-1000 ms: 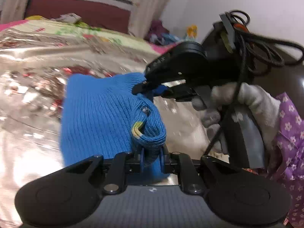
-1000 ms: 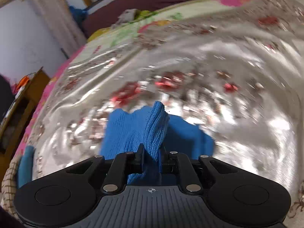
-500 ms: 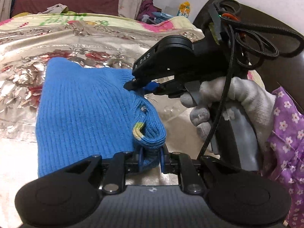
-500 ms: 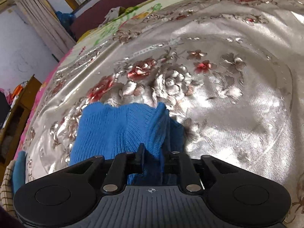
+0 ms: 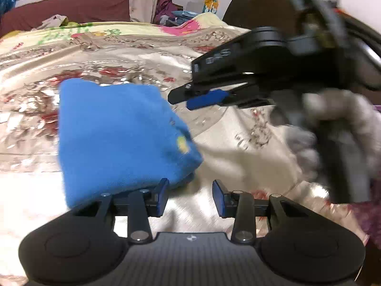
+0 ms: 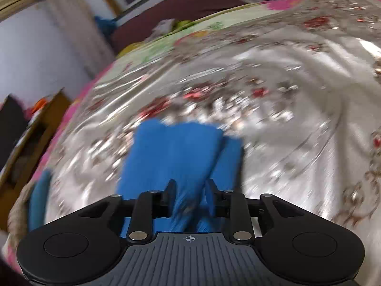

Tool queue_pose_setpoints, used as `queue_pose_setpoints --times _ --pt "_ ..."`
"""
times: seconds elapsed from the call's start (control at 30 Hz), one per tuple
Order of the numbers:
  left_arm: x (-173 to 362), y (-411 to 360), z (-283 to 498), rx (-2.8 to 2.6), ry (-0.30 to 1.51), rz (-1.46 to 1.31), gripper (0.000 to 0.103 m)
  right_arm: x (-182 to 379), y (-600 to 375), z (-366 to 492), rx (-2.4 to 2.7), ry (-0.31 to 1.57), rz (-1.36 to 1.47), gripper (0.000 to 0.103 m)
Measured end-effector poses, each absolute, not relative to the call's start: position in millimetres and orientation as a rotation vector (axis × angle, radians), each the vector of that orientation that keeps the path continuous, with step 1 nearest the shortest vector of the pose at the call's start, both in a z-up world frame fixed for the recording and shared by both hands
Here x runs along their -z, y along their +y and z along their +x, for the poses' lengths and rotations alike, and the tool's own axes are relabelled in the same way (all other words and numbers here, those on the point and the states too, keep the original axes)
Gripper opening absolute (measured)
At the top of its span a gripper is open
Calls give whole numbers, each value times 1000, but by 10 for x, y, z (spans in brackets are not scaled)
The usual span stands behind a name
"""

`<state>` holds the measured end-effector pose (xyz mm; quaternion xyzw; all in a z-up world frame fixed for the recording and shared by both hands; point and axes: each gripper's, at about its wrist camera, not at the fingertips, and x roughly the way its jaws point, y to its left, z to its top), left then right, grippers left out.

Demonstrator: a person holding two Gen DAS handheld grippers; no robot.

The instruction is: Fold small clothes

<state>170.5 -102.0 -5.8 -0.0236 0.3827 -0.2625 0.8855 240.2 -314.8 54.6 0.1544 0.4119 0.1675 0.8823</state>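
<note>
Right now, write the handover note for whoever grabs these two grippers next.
Left gripper: open, holding nothing, just in front of the near edge of the blue knit garment.
Right gripper: fingers slightly apart with blue knit between them. The frame is blurred, so I cannot tell whether they are gripping.
The garment lies doubled over on the shiny floral bedspread, the top layer covering the lower one.
Done: one fold looks laid down.
Left: confirm the right gripper is free, check and smooth the edges, make another fold if a smaller bundle is wanted, then set it aside.
</note>
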Motion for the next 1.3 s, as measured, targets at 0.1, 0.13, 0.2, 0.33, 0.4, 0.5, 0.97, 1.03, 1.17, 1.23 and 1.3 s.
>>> queue_pose_setpoints --times 0.1,0.13,0.2,0.33,0.4,0.5,0.97,1.03,1.17,1.23,1.3 --pt "59 -866 1673 517 798 -55 43 -517 -3067 2245 -414 880 322 33" --pt "51 -809 1663 502 793 -59 43 -493 -3046 2222 -426 889 330 33" --pt "36 -710 1672 468 784 -66 43 -426 -2989 2211 -429 904 317 33" --pt "-6 -567 1752 408 767 -74 43 -265 -3020 2190 -399 931 326 9" --pt "-17 -511 1791 388 757 -81 44 -169 -3111 2107 -362 927 354 6" --pt "88 -467 1965 357 777 -84 46 38 -3297 2010 -290 951 395 5" --pt "6 -308 2069 358 813 -80 46 -469 -3344 2016 -323 841 380 27" --pt "-70 -278 2114 353 788 -91 46 -533 -3320 2184 -320 811 396 33" --pt "-98 -312 2296 325 764 -89 47 -457 -3186 2598 -287 807 428 33" --pt "-68 -356 2383 321 766 -94 47 -406 -3084 2713 -295 807 436 33" --pt "-32 -409 2431 322 766 -84 47 -387 -2945 2735 -328 791 414 33"
